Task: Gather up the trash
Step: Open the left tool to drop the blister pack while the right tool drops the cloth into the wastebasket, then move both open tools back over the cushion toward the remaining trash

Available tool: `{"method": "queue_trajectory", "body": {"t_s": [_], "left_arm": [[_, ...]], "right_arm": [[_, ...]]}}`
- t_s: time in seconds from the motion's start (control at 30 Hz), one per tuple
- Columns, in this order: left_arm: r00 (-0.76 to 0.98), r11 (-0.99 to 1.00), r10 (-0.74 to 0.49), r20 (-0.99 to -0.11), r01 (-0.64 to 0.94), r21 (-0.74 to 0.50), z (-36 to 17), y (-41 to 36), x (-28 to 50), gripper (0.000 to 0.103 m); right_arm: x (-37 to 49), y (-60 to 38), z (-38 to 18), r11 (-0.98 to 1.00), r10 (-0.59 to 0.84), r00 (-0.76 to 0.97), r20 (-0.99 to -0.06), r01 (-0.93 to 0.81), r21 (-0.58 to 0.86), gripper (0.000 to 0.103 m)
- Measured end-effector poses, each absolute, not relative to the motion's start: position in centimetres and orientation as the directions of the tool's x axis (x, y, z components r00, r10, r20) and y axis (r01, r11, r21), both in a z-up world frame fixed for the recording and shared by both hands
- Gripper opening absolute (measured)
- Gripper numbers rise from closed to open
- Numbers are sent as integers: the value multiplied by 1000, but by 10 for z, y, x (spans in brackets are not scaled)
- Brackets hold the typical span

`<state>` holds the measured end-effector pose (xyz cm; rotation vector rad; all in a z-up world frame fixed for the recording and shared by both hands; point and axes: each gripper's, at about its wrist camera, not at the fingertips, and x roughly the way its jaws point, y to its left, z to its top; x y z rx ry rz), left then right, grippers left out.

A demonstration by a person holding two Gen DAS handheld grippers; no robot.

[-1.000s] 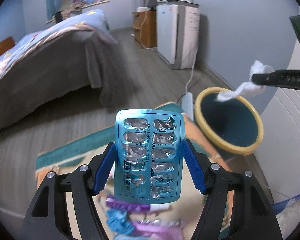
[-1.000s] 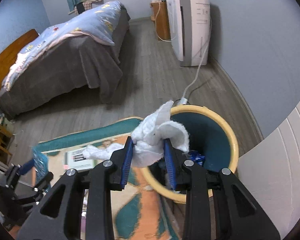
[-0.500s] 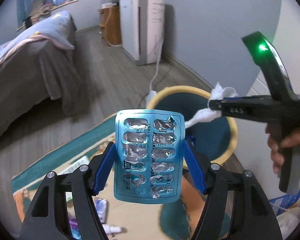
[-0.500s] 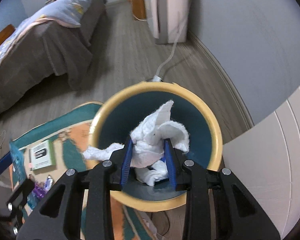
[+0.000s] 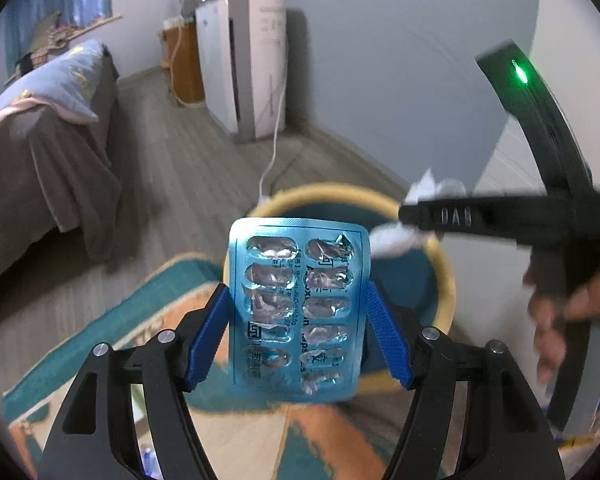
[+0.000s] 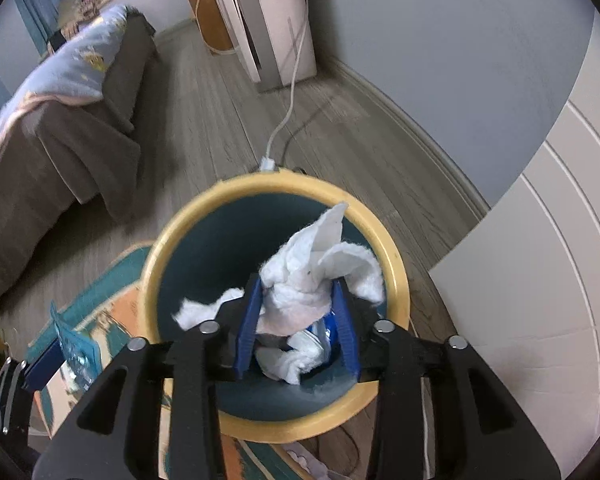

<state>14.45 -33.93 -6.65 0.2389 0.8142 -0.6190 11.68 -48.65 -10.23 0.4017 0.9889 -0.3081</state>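
Observation:
My left gripper (image 5: 300, 320) is shut on a blue blister pack (image 5: 296, 280) of emptied foil cells, held upright in front of the bin (image 5: 332, 192), which has a yellow rim and a teal inside. My right gripper (image 6: 296, 316) hangs over the bin's mouth (image 6: 260, 184) with a crumpled white tissue (image 6: 300, 284) between its blue pads. Its jaws are opening, and the tissue still touches both pads. White and blue trash (image 6: 300, 352) lies at the bin's bottom. From the left wrist view, the right gripper (image 5: 410, 216) and tissue (image 5: 392, 236) reach in over the bin's right rim.
The bin stands on an orange and teal rug (image 5: 172, 280) over grey wood flooring. A bed (image 6: 60, 120) lies to the left and a white air purifier (image 6: 272, 20) with a cable (image 6: 288, 116) at the back. A white panel (image 6: 540, 280) is close on the right. A hand (image 5: 560, 320) holds the right gripper.
Both grippers moved toward the bin, and the right one now hangs lower over its mouth. The right jaws have widened around the tissue. The blister pack stays gripped.

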Motion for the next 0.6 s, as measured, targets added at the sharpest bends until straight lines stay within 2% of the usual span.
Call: {"method": "queue_trajectory", "body": {"t_s": [0.03,0.13,0.2,0.27,0.47,0.6], "left_arm": [[533,803,-434,-727,595,-43,-64,-340,146,73],[543,805,-448,-710,590,-57,-61,-342,149,88],[541,804,-448,-712,592,-56,-61,-341,148,90],[547,808,-432,-717,588,-39,-63,-338,148,93],[553,845,-384,-739,534,-39,-68,-315,149,96],[577,866,-353,-737,499,-24,-63,-288,145,97]], "right_arm": [[116,-487,-99,885,-75,526,-847,426,186,40],[117,-485,-94,885,-86,544,-835,427,187,59],[117,-484,-93,887,-82,548,-833,421,190,67],[119,-482,-92,890,-81,549,-832,416,188,80],[123,-473,-89,902,-73,558,-827,390,183,96],[125,-466,-87,908,-68,555,-829,379,179,97]]}}
